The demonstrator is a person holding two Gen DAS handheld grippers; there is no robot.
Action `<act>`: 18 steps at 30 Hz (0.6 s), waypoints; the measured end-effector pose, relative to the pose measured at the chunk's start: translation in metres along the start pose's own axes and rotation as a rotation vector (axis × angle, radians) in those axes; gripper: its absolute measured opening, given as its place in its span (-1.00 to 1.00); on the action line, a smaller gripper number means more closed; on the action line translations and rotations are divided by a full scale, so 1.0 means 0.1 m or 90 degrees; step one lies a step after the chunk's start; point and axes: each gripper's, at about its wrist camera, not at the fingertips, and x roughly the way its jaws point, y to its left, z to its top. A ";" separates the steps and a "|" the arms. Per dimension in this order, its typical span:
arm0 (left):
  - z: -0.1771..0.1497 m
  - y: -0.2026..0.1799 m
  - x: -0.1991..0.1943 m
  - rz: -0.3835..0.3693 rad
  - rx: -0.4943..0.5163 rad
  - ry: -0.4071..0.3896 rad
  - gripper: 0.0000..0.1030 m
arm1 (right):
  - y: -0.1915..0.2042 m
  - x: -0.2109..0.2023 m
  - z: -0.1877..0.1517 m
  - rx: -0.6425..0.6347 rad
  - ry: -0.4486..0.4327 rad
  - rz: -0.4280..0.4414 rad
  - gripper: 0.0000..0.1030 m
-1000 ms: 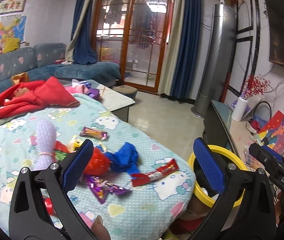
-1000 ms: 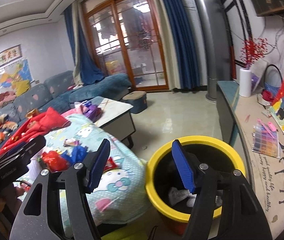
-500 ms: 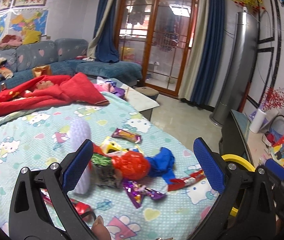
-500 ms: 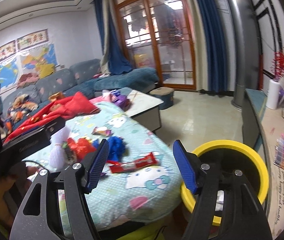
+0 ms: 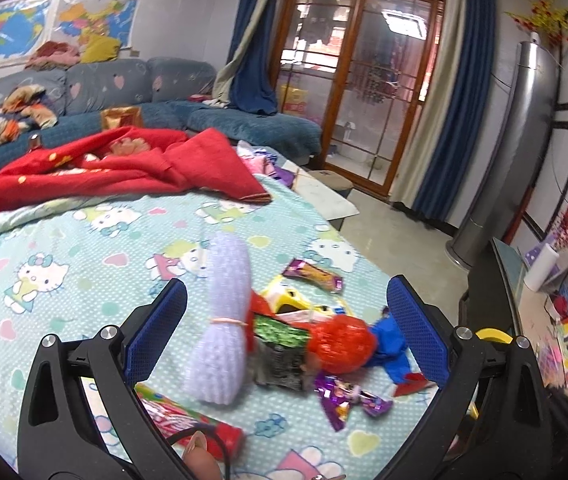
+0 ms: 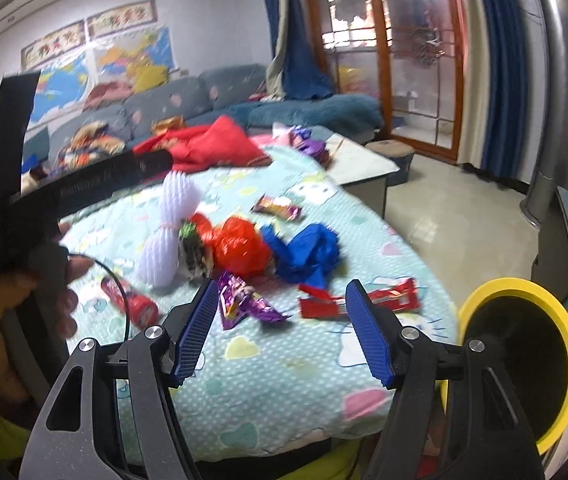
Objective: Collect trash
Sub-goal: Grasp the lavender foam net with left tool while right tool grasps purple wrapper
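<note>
Trash lies in a pile on the Hello Kitty bedspread: a white foam net sleeve, a crumpled red bag, a blue bag, a purple wrapper, a red wrapper and a red tube. My left gripper is open and empty, just above the pile. My right gripper is open and empty, above the bed's near edge, by the purple wrapper. A yellow-rimmed bin stands to the right of the bed.
A red blanket lies at the far side of the bed. A blue sofa stands behind it, a low table beyond the bed. A TV bench with clutter runs along the right wall.
Both grippers have swung left from the bin toward the pile of trash on the bed. The pile is now closer and more central in both views. Both stay open.
</note>
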 end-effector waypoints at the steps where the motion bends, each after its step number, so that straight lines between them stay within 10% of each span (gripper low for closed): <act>1: 0.01 0.06 0.04 0.004 -0.008 0.005 0.78 | 0.04 0.06 -0.01 -0.013 0.009 0.004 0.10; 12: -0.01 0.38 0.38 0.009 -0.049 0.056 0.77 | 0.20 0.59 -0.06 -0.058 0.080 0.023 -0.09; 18: -0.05 0.49 0.55 -0.001 -0.081 0.087 0.43 | 0.20 0.79 -0.09 -0.062 0.113 0.035 -0.46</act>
